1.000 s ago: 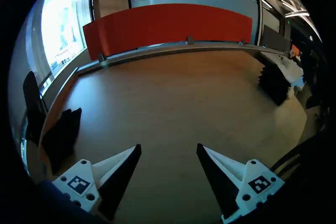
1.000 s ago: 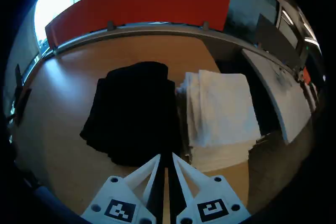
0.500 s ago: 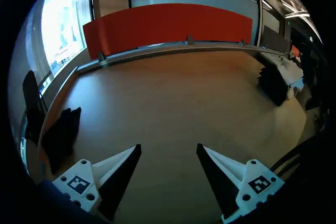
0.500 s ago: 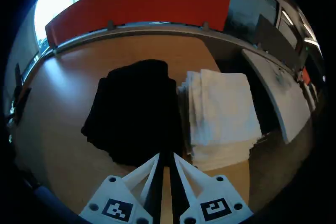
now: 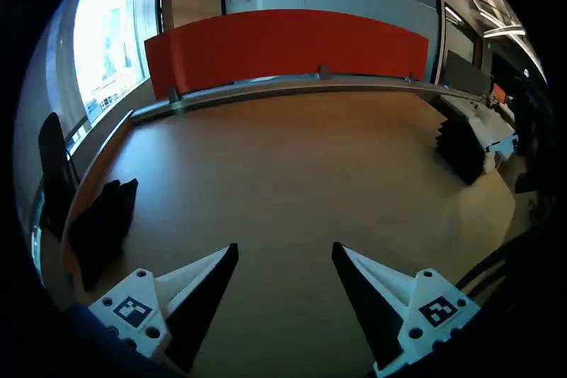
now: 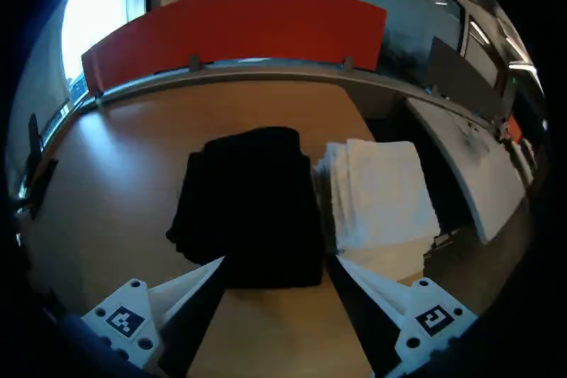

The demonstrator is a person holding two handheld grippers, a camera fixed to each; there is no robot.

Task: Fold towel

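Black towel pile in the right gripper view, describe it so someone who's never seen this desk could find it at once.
Start at the long red panel standing along the far edge of the wooden desk. In front of it, two folded piles lie side by side on the desk. The black pile is the left one in this view, dark against its white neighbour.

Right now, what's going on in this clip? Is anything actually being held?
A person works a gripper in each hand over a wooden table. The right gripper is open and points at the near edge of a folded black towel, which lies beside a stack of white towels. The left gripper is open above bare tabletop. Neither holds anything. Another dark cloth sits at the table's edge in the left gripper view.
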